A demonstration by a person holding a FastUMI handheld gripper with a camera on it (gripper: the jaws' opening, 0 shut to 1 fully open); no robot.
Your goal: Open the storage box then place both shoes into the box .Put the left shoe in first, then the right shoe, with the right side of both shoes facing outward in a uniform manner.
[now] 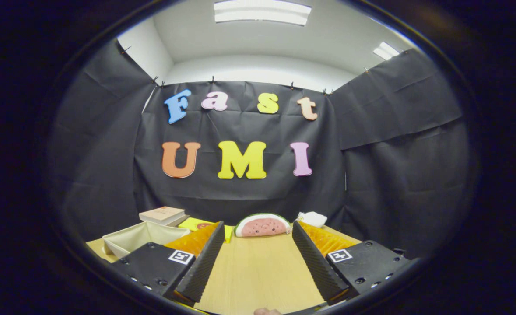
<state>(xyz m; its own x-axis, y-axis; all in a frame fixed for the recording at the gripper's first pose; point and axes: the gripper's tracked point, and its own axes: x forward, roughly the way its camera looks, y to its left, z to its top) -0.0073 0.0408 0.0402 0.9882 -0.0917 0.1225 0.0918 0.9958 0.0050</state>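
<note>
We see the gripper [258,232] held low over a wooden table [258,271]. Its two fingers [207,258] stand wide apart, so the jaws are released, and they grasp nothing. Bare table top lies between them.

Just beyond the fingertips, at the far side of the table, sits a soft toy that looks like a watermelon slice [262,225]. It has a green rim and a pink face side that is turned toward us. It rests flat side down, close to the black cloth wall [240,192].

To the left of the left finger we see a pale open tray [131,238] with low walls. It may be part of the storage box, but we cannot tell for sure. Behind the tray lies a closed book [162,214], flat on the table. Next to the book, partly hidden by the left finger, is a yellow flat thing [194,224] with a bit of red on it. We cannot tell what it is.

To the right of the watermelon toy, behind the right finger, sits a small white crumpled thing [312,218].

At the near side of the table, between the fingers, a tiny bit of a person's hand [266,311] peeks in.
</note>
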